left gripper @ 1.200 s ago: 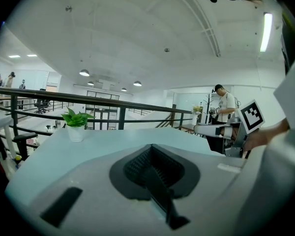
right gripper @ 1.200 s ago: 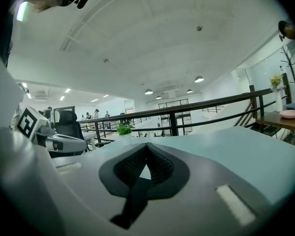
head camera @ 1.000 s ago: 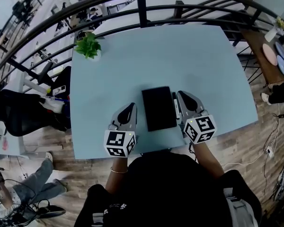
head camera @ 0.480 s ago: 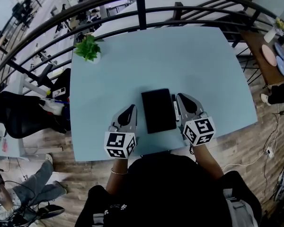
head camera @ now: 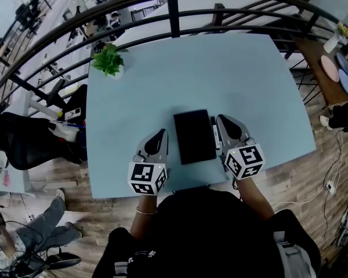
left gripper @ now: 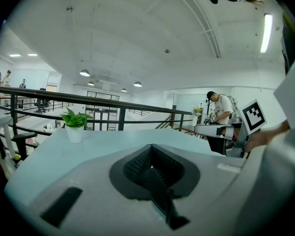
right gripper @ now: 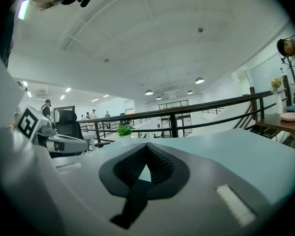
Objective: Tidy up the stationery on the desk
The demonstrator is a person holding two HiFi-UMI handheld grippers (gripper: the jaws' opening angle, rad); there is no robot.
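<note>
Flanking a black notebook (head camera: 194, 136), both grippers are sitting by the near edge of the pale blue desk (head camera: 220, 74). The left gripper (head camera: 161, 132) is keeping its jaws pressed together with nothing between them. The right gripper (head camera: 221, 119) is doing the same, its ribbed pads meeting on empty air. A slim pen (head camera: 214, 131) is lying along the notebook's right side, just beside the right gripper. A small potted plant (head camera: 108, 57) is standing at the far left corner.
</note>
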